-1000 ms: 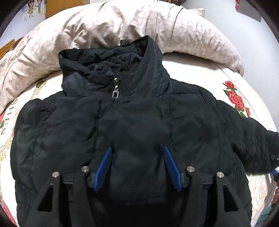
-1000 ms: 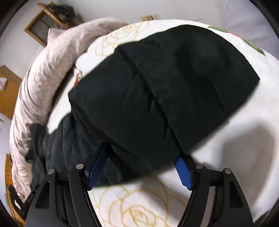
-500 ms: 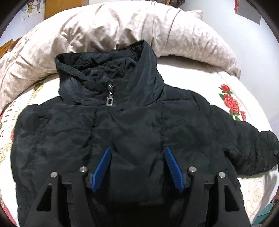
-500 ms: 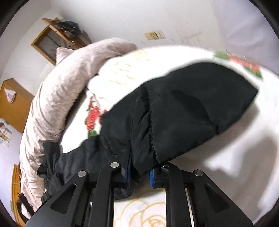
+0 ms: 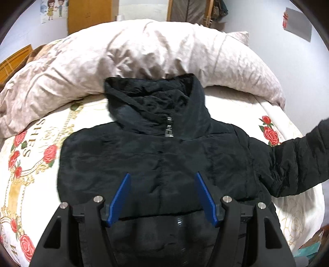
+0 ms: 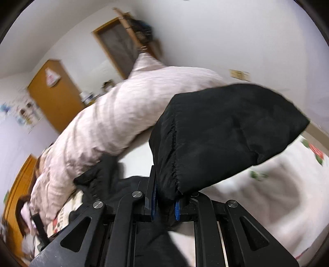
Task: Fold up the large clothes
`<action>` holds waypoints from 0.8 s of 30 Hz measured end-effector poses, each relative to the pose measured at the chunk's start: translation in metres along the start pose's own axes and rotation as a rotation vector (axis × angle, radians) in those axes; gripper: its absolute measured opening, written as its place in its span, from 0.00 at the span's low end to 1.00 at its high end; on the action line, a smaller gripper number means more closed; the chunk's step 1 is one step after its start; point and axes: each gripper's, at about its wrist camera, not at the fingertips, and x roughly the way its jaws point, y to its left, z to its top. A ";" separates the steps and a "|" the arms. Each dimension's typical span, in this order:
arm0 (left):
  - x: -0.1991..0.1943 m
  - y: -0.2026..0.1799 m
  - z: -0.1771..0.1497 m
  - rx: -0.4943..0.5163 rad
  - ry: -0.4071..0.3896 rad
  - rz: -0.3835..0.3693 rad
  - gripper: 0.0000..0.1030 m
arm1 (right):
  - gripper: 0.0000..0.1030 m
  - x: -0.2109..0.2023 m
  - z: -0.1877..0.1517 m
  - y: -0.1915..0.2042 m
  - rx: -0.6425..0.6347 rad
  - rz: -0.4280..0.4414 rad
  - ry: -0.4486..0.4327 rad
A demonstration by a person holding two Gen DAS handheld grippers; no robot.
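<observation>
A black padded jacket (image 5: 156, 156) lies front up on the bed, zipped, its collar (image 5: 156, 98) toward the duvet. My left gripper (image 5: 162, 174) hovers open over the jacket's lower front, nothing between its blue pads (image 5: 121, 199). The jacket's right sleeve (image 5: 298, 164) is raised off the bed at the picture's right edge. In the right wrist view my right gripper (image 6: 165, 197) is shut on that sleeve (image 6: 226, 133) near its seam, and the cuff end hangs forward above the sheet.
A crumpled pale pink duvet (image 5: 144, 57) is heaped along the bed's far side, right behind the collar. The rose-printed sheet (image 5: 26, 154) shows on both sides of the jacket. Wooden doors (image 5: 88, 14) and white walls stand behind the bed.
My right gripper closed on the sleeve and lifted it off the bed, rolling as it rose. The left gripper, still open, pulled up and back, so the jacket looks smaller.
</observation>
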 end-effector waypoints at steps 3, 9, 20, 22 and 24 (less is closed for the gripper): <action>-0.006 0.023 -0.004 -0.038 -0.004 0.011 0.64 | 0.13 0.006 -0.006 0.045 -0.073 0.047 0.023; -0.003 0.074 -0.019 -0.138 0.006 0.020 0.64 | 0.13 0.043 -0.040 0.125 -0.197 0.121 0.121; 0.021 0.128 -0.032 -0.206 -0.023 0.019 0.64 | 0.18 0.157 -0.139 0.205 -0.393 0.106 0.356; 0.024 0.133 -0.030 -0.218 -0.015 0.003 0.64 | 0.22 0.173 -0.157 0.212 -0.422 0.097 0.393; 0.020 0.136 -0.026 -0.214 -0.024 -0.003 0.64 | 0.32 0.184 -0.173 0.216 -0.447 0.102 0.418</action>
